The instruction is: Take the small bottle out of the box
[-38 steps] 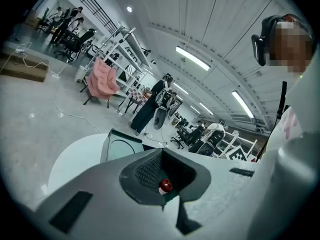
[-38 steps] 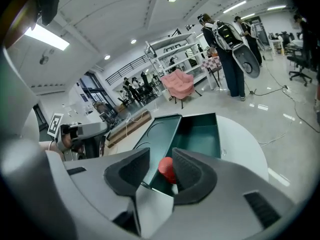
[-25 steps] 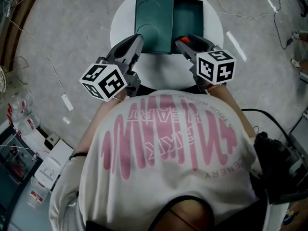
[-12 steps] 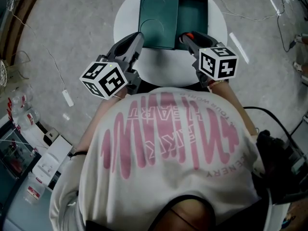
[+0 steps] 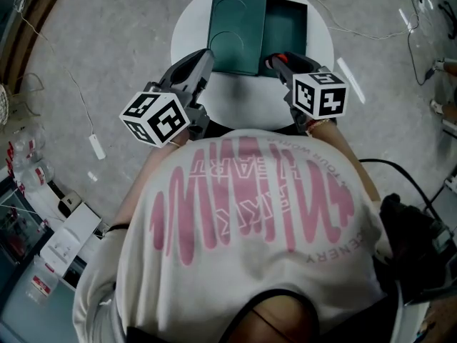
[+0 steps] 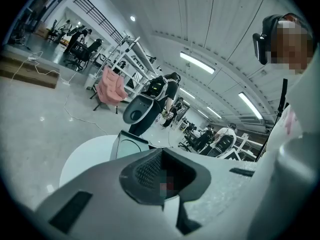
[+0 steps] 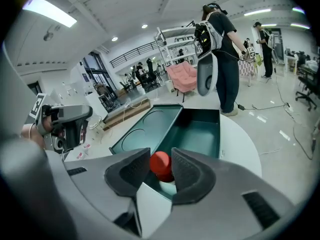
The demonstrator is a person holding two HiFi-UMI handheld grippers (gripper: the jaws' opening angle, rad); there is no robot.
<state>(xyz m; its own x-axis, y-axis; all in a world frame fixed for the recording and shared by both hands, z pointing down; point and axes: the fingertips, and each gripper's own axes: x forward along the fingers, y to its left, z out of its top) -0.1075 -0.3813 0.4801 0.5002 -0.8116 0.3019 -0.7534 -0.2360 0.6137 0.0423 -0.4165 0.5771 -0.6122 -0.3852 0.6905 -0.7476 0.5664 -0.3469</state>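
Ref. object: green box (image 5: pixel 287 28), open, on a round white table (image 5: pixel 243 106). Its lid (image 5: pixel 239 27) lies flat, inner side up, touching the box's left edge; two round recesses show in the lid. Small bottle (image 7: pixel 161 166): inside the box, at the near-right corner, upright as far as can be told. Its red cap (image 5: pixel 284 56) sits at rim level; a pale body shows just below the cap, the rest is hidden by the jaws. Right gripper (image 5: pixel 275 61): reaches over the box's near edge at that same corner, angled down into it. Jaws have just been closing, w/ the cap between them. In the right gripper view both pads (image 7: pixel 131 171) meet the cap's sides, no gap visible on either side, so recorded as clamped on the small bottle. Bottle not lifted clear of the box. Left gripper (image 5: pixel 204 57): near the lid's near-left corner, just outside the box and above the table, not touching lid or box. In the left gripper view its jaws stand together, nothing between them; a mosaic patch covers part of the pad hollow. Box interior beyond the bottle: bare green floor. Both marker cubes sit on the near side of the box, one per gripper, well apart from each other.
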